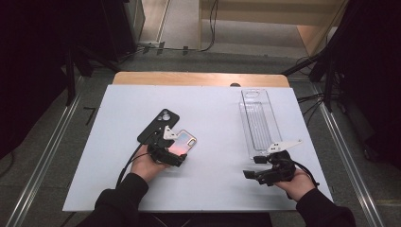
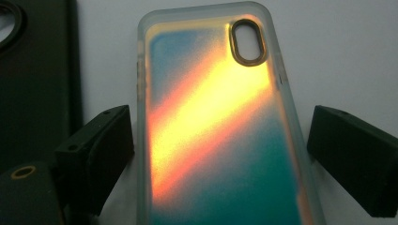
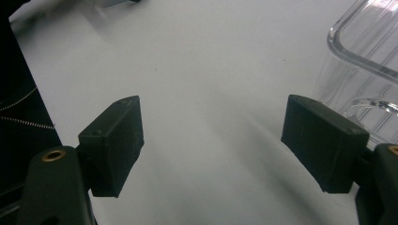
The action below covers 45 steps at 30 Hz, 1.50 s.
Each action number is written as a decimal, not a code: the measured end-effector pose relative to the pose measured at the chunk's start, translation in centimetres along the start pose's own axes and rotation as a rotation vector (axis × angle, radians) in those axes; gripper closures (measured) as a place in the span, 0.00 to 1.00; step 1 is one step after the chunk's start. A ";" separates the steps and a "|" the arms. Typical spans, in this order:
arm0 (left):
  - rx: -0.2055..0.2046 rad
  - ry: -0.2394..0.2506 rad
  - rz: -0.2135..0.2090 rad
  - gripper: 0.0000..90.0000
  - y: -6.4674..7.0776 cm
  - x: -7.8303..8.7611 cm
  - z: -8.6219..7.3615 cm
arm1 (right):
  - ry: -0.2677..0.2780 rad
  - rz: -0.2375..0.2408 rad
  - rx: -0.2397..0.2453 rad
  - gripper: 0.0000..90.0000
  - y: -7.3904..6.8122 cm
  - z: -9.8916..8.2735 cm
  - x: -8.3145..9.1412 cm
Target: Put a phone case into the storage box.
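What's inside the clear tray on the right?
The clear tray looks empty: only its ribbed bottom and the white table show through. Its near end is hidden behind the right gripper.

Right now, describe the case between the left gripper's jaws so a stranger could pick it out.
On the white table, look left of centre, by the left gripper. The iridescent phone case lies flat beside a black phone case; its orange-to-teal sheen and frosted rim set it apart.

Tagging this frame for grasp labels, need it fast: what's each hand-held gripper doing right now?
Left hand-held gripper: open, jaws on either side of the iridescent phone case, pads not touching it.
Right hand-held gripper: open, holding nothing, over the white table.
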<state>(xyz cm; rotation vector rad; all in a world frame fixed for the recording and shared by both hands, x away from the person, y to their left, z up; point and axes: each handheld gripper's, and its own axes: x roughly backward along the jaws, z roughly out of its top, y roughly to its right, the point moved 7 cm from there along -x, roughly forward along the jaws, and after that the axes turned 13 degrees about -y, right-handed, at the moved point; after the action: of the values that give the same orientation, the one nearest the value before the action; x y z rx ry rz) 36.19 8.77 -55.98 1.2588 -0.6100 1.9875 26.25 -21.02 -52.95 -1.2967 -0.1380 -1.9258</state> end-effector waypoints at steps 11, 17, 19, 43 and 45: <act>-0.012 0.010 -0.008 0.18 -0.1 0.3 -0.1 | 0.001 0.000 0.000 0.22 0.0 0.0 0.0; -0.010 0.010 -0.009 0.19 -0.1 0.4 -0.1 | 0.008 0.002 0.001 0.22 0.0 0.1 0.1; -0.005 0.007 -0.011 0.19 -0.2 0.4 -0.1 | 0.008 0.002 0.001 0.22 0.0 0.1 0.1; 0.035 0.128 -0.168 0.19 2.4 6.1 1.2 | 0.086 0.008 0.047 0.21 -0.6 0.7 0.6; 0.031 0.135 -0.171 0.19 2.8 6.5 1.3 | 0.109 0.003 0.056 0.21 -0.6 0.9 0.7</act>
<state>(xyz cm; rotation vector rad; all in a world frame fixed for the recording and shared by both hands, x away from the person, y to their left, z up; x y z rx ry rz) 32.95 8.07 -49.64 1.1441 -0.3933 1.9269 26.35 -20.59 -51.74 -1.1527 -0.1335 -1.9709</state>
